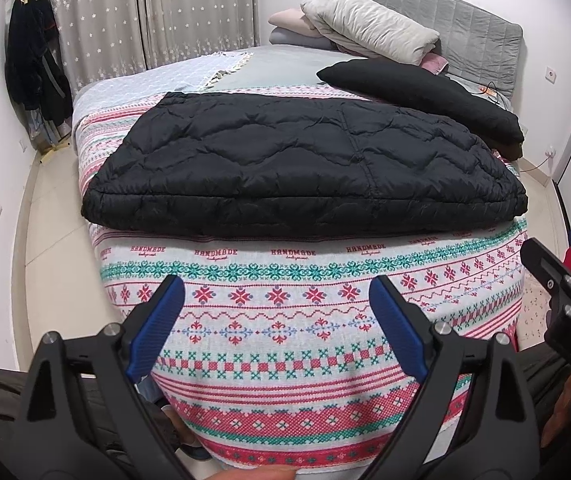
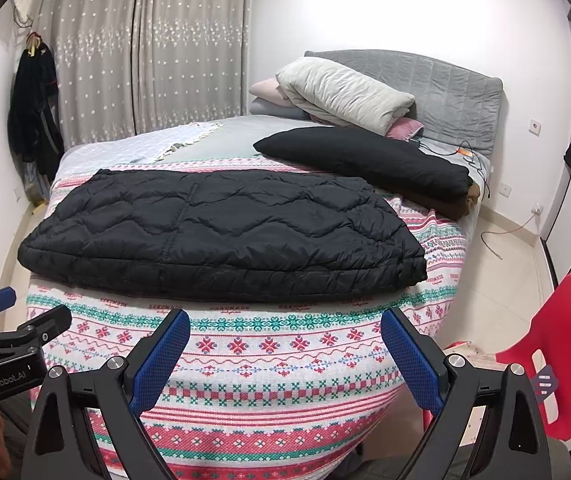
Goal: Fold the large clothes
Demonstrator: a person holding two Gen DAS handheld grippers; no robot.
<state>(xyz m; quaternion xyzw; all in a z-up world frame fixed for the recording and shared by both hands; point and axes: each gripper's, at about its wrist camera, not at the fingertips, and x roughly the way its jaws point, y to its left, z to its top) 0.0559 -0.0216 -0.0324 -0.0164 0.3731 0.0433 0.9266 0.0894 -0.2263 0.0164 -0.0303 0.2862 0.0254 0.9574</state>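
A black quilted jacket (image 1: 305, 164) (image 2: 221, 232) lies folded into a flat rectangle near the foot of the bed, on a patterned red, green and white blanket (image 1: 285, 320) (image 2: 269, 364). My left gripper (image 1: 277, 292) hangs open in front of the bed's foot, below the jacket and apart from it, nothing between its blue pads. My right gripper (image 2: 285, 328) is likewise open and empty, short of the jacket's near edge. Each gripper shows at the edge of the other's view: the right gripper (image 1: 565, 280) at right, the left gripper (image 2: 9, 320) at left.
A second folded black garment (image 1: 425, 88) (image 2: 365, 160) rests on something brown farther up the bed. Pillows (image 2: 341, 92) lean on the grey headboard (image 2: 453, 96). A red plastic chair (image 2: 557, 344) stands at the right. Dark clothes (image 1: 33, 68) hang by the curtain. A cable (image 2: 505, 232) trails on the floor.
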